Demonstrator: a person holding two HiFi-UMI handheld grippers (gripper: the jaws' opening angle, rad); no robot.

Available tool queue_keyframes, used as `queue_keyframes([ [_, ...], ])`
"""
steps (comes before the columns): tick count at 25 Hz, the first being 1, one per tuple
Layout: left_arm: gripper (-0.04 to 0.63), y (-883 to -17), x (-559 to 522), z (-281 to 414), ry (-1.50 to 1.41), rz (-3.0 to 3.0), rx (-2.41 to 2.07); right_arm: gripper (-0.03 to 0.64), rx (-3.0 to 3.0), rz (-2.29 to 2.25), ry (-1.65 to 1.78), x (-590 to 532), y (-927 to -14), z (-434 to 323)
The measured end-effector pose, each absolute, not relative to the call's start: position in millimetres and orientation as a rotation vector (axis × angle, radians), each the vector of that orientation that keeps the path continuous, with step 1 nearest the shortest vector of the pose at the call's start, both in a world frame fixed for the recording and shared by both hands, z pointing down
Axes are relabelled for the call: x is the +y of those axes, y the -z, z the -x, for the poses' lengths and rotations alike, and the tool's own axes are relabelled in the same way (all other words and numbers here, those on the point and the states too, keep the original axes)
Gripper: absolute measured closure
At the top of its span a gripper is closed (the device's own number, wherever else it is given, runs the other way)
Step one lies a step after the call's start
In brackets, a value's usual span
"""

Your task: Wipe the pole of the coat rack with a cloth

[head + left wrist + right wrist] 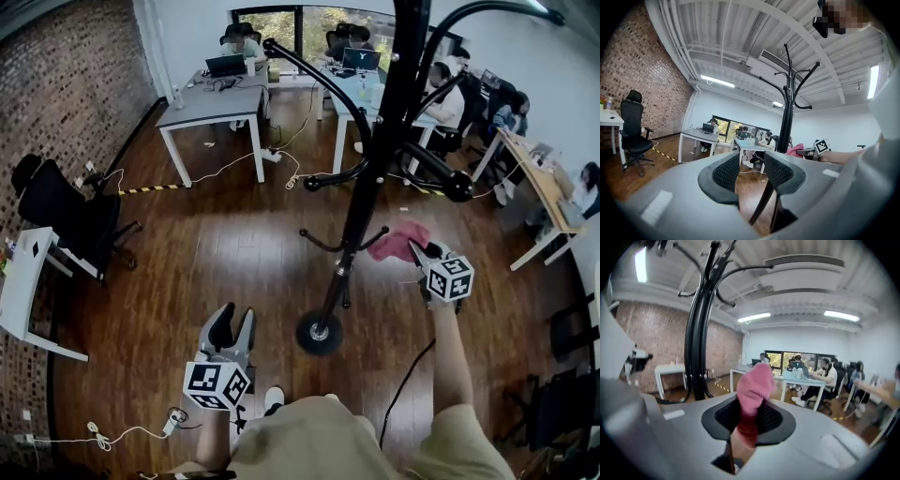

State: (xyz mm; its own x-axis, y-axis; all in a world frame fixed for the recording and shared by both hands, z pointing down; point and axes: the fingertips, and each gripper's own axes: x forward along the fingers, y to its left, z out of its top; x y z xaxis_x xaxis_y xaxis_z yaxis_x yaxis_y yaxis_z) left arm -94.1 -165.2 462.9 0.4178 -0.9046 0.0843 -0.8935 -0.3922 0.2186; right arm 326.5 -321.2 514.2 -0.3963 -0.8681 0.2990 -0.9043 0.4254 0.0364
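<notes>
Right tongs are clamped on a crumpled pink cloth, whose bunched end stands up past the jaw tips. Left tongs hang low at the near left, jaws apart with nothing between them; only the dark wooden floor shows through the gap.

Seen from the head, the cloth is held just right of the tall black metal pole of the coat rack, roughly midway between its round base and the curved hooks above. In the right gripper view the pole stands to the left of the cloth with a clear gap, so the two appear apart rather than touching.

By my reading, the cloth is in hand and brought up to the pole, but the wiping stroke itself is not yet made. The pole's dark surface gives no sign of which stretches are clean, so the whole length seems left to do.

For writing, the black-and-white squares on each tong's cube are patterns, not letters. A pale Y-shaped mark shows on a laptop lid on the far desk; nothing else is readable.
</notes>
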Motion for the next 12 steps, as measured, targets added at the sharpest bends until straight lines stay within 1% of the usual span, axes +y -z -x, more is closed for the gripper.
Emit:
queue_keyframes([
  [2, 0.439, -466.0, -164.6, 93.6, 0.057, -2.442, -1.576, 0.549, -2.559, -1.583, -0.323, -298.2, -531.8, -306.9],
  [5, 0.439, -467.8, -165.0, 97.7, 0.044, -2.431, -1.584, 0.549, -2.637, -1.511, -0.397, -272.0, -572.8, -262.2],
  [8, 0.439, -469.5, -164.0, 102.9, 0.034, -2.419, -1.599, 0.548, -2.655, -1.419, -0.425, -265.9, -608.0, -217.8],
  [12, 0.439, -470.6, -159.8, 105.1, 0.03, -2.398, -1.626, 0.548, -2.649, -1.384, -0.381, -279.8, -621.5, -179.3],
])
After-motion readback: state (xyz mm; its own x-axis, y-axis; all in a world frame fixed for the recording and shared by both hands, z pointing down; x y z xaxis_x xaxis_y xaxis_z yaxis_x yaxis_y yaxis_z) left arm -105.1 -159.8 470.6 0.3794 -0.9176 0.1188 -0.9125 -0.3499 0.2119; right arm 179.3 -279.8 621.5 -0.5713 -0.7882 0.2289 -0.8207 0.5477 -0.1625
